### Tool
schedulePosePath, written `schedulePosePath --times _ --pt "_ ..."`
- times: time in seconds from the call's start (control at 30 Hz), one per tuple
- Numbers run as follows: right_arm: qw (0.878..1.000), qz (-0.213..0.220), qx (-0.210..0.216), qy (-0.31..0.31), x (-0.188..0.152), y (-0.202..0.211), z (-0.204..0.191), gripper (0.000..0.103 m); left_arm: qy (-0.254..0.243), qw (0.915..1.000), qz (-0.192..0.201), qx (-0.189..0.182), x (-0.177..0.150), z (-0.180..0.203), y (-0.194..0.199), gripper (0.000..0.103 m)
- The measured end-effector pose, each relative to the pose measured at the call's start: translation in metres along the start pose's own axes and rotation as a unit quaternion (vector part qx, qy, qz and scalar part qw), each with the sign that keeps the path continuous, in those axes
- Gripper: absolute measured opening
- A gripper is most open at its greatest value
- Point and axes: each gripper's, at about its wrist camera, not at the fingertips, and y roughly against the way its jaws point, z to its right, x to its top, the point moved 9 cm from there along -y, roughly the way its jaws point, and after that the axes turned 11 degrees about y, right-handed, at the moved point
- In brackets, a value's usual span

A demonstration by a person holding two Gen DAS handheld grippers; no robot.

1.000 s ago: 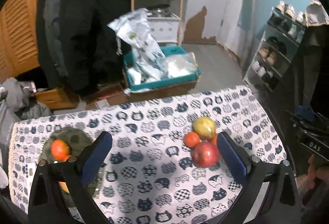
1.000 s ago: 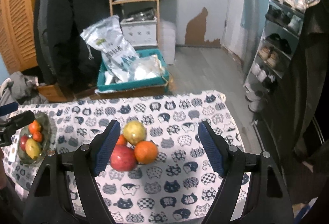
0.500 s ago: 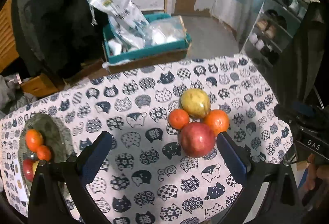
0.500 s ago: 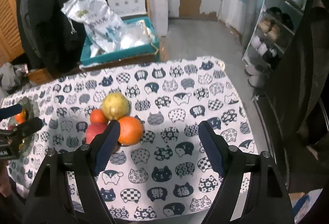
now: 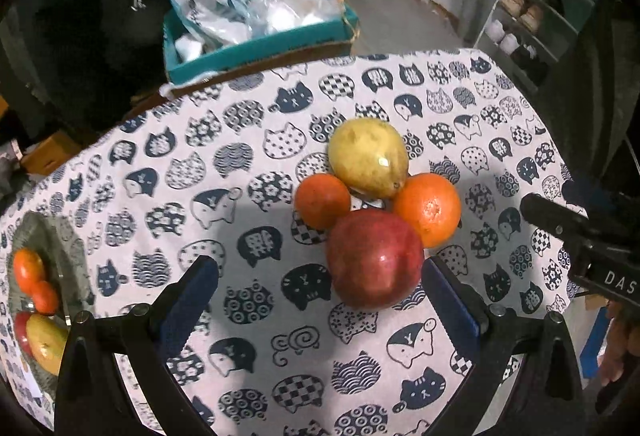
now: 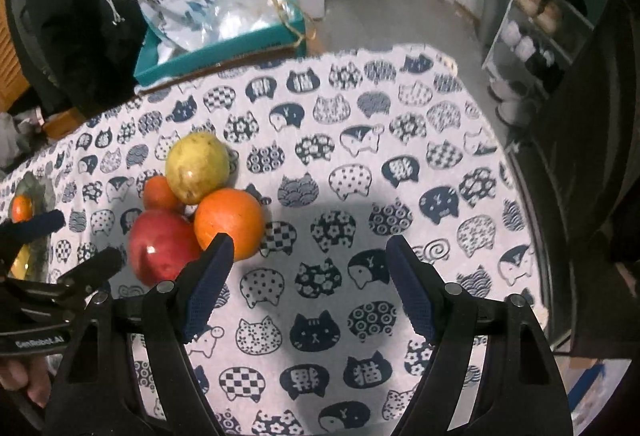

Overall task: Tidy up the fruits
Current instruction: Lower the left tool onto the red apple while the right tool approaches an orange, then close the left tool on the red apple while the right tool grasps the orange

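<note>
The left tongs [image 5: 320, 300] and right tongs [image 6: 308, 280] both stand wide open, holding nothing. A glossy round red apple [image 5: 376, 260] sits between the left tongs' tips; behind it cluster a large orange [image 5: 428, 208], a small tangerine [image 5: 322, 200] and a yellow-green pear [image 5: 368, 156]. Left of them, a dark glass dish [image 5: 60, 256] of fruit is cut off at the edge. A cat-print cloth covers the table [image 6: 360, 156]; a teal tray [image 6: 224, 48] of plastic bags lies beyond it.

Black gripper frames, blue ribbed fingers [image 5: 188, 310], silver screws.
</note>
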Motion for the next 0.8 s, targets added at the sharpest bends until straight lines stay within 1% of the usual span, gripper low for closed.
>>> schedulePosePath --times 0.23,0.63,0.7,0.77,0.8 --pt "0.999 -0.025 0.016 -0.023 -0.005 -0.018 0.004 0.078 0.006 0.9995 -0.029 -0.011 -0.005 0.012 -0.025 0.102" --pt "0.999 -0.026 0.022 -0.039 -0.003 -0.022 0.009 0.078 0.006 0.9973 -0.065 -0.033 -0.011 0.030 -0.059 0.102" --pt "0.999 -0.027 0.022 -0.040 -0.003 -0.023 0.010 0.078 0.015 0.9963 -0.073 -0.043 -0.012 0.030 -0.063 0.099" --pt "0.998 -0.028 0.023 -0.042 -0.003 -0.024 0.010 0.078 0.024 0.9948 -0.081 -0.057 -0.014 0.031 -0.065 0.086" --pt "0.998 -0.028 0.023 -0.043 -0.003 -0.024 0.010 0.078 0.024 0.9941 -0.086 -0.061 -0.016 0.032 -0.067 0.083"
